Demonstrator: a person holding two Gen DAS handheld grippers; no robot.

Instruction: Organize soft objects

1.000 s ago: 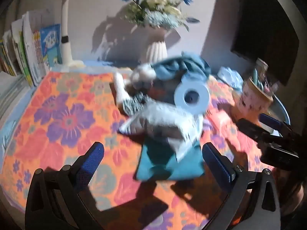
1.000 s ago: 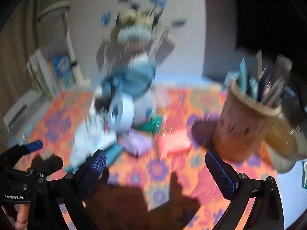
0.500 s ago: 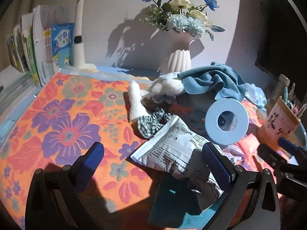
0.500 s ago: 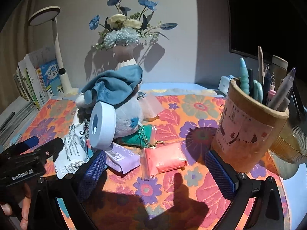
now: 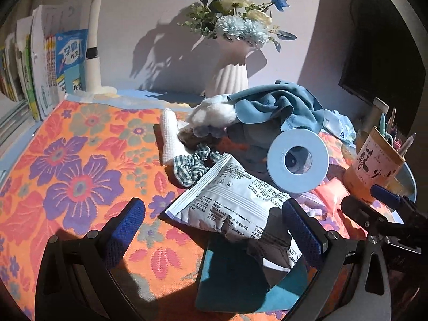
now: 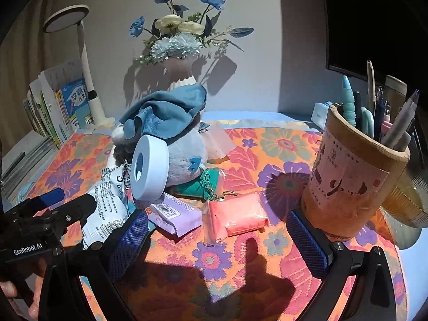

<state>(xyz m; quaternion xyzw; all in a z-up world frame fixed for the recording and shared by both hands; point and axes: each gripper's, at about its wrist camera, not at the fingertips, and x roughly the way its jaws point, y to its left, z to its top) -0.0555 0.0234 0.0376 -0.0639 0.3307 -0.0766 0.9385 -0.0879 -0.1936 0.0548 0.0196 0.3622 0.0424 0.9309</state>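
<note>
A heap of soft things lies on the floral cloth (image 5: 67, 165). A blue cloth (image 5: 278, 107) drapes over a grey plush (image 6: 187, 155), also in the right wrist view (image 6: 165, 112). Beside them lie a white sock (image 5: 169, 139), a checked scrunchie (image 5: 192, 167), a white snack bag (image 5: 235, 203), a roll of tape (image 5: 298, 160), a teal cloth (image 5: 240, 275), a pink pack (image 6: 238, 219) and a lilac pack (image 6: 174, 214). My left gripper (image 5: 214, 227) is open over the bag's near end. My right gripper (image 6: 219, 240) is open in front of the pink pack.
A white vase of flowers (image 5: 230, 67) stands behind the heap. Books (image 5: 40, 69) and a lamp base (image 5: 92, 61) stand at the back left. A pen pot (image 6: 350, 182) stands at the right, close to my right finger. A dark monitor (image 5: 382, 48) is at the far right.
Both grippers have moved closer to the heap and steadied; the views are sharp now. The left gripper has shifted right over the snack bag. Both stay open.
</note>
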